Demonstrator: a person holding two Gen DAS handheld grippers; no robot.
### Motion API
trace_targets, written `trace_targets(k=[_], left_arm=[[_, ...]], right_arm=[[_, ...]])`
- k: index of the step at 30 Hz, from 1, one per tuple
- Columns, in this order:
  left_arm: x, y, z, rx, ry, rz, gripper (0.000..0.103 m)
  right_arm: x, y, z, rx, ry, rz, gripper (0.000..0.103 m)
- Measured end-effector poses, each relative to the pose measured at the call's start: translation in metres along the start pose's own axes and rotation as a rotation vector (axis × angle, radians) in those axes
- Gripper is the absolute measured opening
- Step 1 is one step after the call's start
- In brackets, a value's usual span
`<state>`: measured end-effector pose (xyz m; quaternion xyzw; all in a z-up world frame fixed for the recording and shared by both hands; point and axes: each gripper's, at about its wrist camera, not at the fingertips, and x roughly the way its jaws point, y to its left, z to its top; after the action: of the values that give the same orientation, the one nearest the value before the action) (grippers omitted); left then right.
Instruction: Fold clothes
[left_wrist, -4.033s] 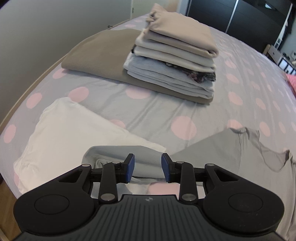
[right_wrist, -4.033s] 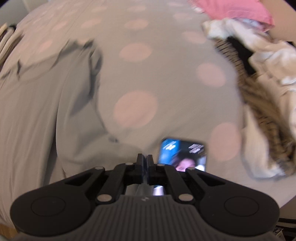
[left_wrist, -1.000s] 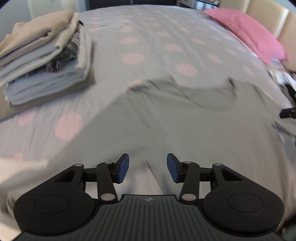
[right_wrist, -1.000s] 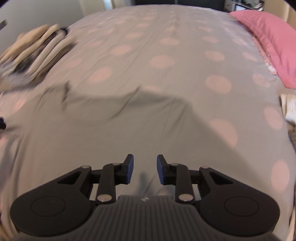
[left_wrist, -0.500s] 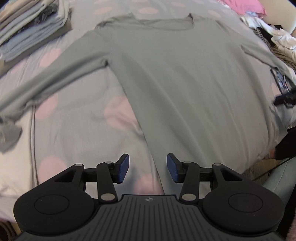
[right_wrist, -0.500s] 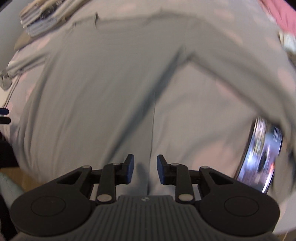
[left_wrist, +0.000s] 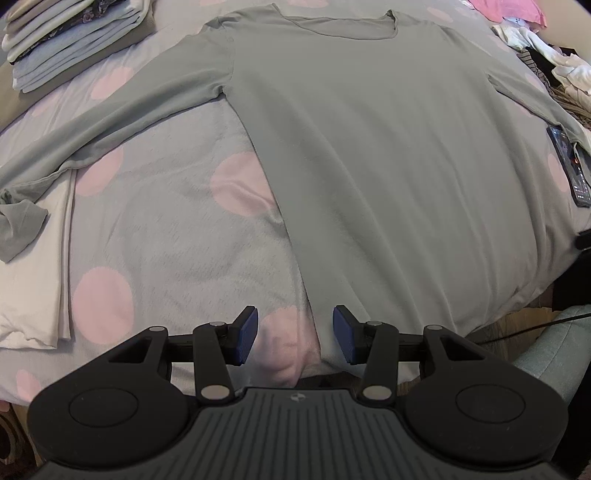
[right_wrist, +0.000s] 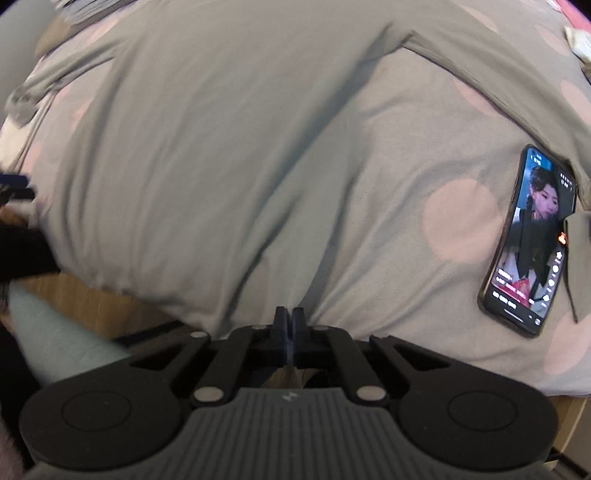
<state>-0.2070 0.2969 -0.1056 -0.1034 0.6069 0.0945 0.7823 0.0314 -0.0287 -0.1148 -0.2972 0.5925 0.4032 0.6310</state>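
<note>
A grey long-sleeved shirt (left_wrist: 369, 155) is spread flat on the bed, its neckline at the far side and its hem hanging over the near edge. Its left sleeve (left_wrist: 122, 110) is stretched out toward the left, the cuff lying crumpled on a white cloth (left_wrist: 33, 280). The right sleeve (right_wrist: 498, 85) is laid out toward the right, running past the far end of a phone (right_wrist: 528, 243).

The left gripper (left_wrist: 293, 334) is held wide open over the near left corner of the hem, with nothing between its blue pads (left_wrist: 246, 332). The right gripper (right_wrist: 289, 325) is closed tight at the near right part of the hem; grey fabric is bunched right at its tips, so the shirt appears to be pinched there.

The shirt lies on a grey bedsheet (left_wrist: 177, 236) with pink dots. A stack of folded clothes (left_wrist: 70, 40) is seen at the far left, well apart from the shirt body. A heap of unfolded clothes (left_wrist: 554, 70) lies at the far right. The phone, its screen lit, rests on the sheet just right of the shirt body.
</note>
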Motion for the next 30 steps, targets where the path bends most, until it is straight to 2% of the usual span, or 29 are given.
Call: trace_targets(k=[5,7,10,12,15,18,22,26,28,30], left_arm=[[0.002,-0.003,0.001,0.016,0.009,-0.006,0.043],[0.004,-0.004,0.001,0.023,0.019,-0.008,0.043],[0.007,-0.004,-0.001,0.026,0.049,-0.016,0.043],[0.012,-0.002,-0.005,0.028,0.078,-0.024,0.043],[0.019,-0.003,-0.011,0.044,0.114,-0.030,0.043],[0.021,-0.006,-0.018,0.087,0.119,-0.054,0.043],[0.026,-0.014,-0.028,0.151,0.117,-0.070,0.043],[0.033,-0.028,-0.032,0.245,0.089,-0.041,0.042],[0.036,-0.036,-0.032,0.293,0.070,-0.027,0.034],[0.038,-0.045,-0.032,0.344,0.057,-0.023,0.020]], right_arm=[[-0.021,0.005,-0.006,-0.030,0.026,-0.031,0.002],[-0.018,-0.004,-0.006,-0.006,0.028,-0.036,0.002],[-0.001,-0.009,-0.004,0.049,0.059,0.010,0.003],[0.007,-0.003,-0.002,0.044,0.064,0.013,0.008],[0.007,0.012,0.007,-0.011,0.001,-0.011,0.012],[0.007,0.028,0.015,-0.066,-0.061,-0.034,0.034],[0.011,0.045,0.029,-0.099,-0.172,0.014,0.040],[0.026,0.060,0.033,-0.153,-0.170,0.020,0.040],[0.031,0.068,0.031,-0.207,-0.157,0.003,0.042],[0.035,0.072,0.030,-0.239,-0.147,-0.010,0.044]])
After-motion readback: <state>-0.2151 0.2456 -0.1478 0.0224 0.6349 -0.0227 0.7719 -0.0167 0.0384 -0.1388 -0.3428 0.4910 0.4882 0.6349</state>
